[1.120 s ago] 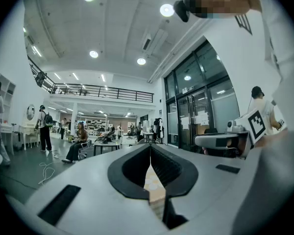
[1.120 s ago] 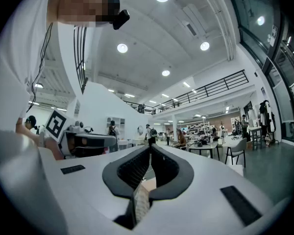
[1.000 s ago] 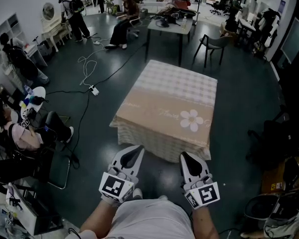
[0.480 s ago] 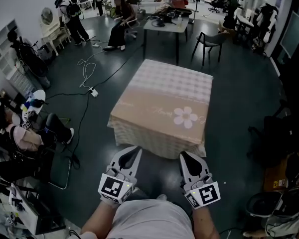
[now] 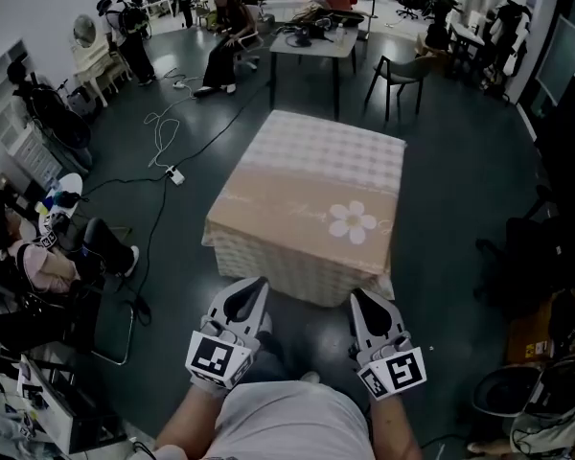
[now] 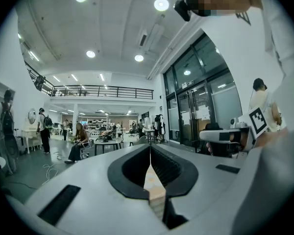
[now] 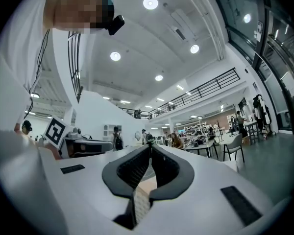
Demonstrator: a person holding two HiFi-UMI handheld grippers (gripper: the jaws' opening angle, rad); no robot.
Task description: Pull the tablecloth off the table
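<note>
Left gripper (image 5: 256,286) and right gripper (image 5: 360,297), each with jaws pressed together on nothing, hover just short of the tablecloth's (image 5: 316,190) near hem. The flower-printed cloth lies spread, covering its table; beyond it, a grey desk (image 5: 311,44).

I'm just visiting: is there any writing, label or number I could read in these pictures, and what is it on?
No text reads clearly.
On the tablecloth: a cursive word beside the printed flower, too blurred to read.
On the marker cubes of the left hand-held gripper and right hand-held gripper: black-and-white patterns, no words.
On the papers on the glass doors: too small to read.
</note>
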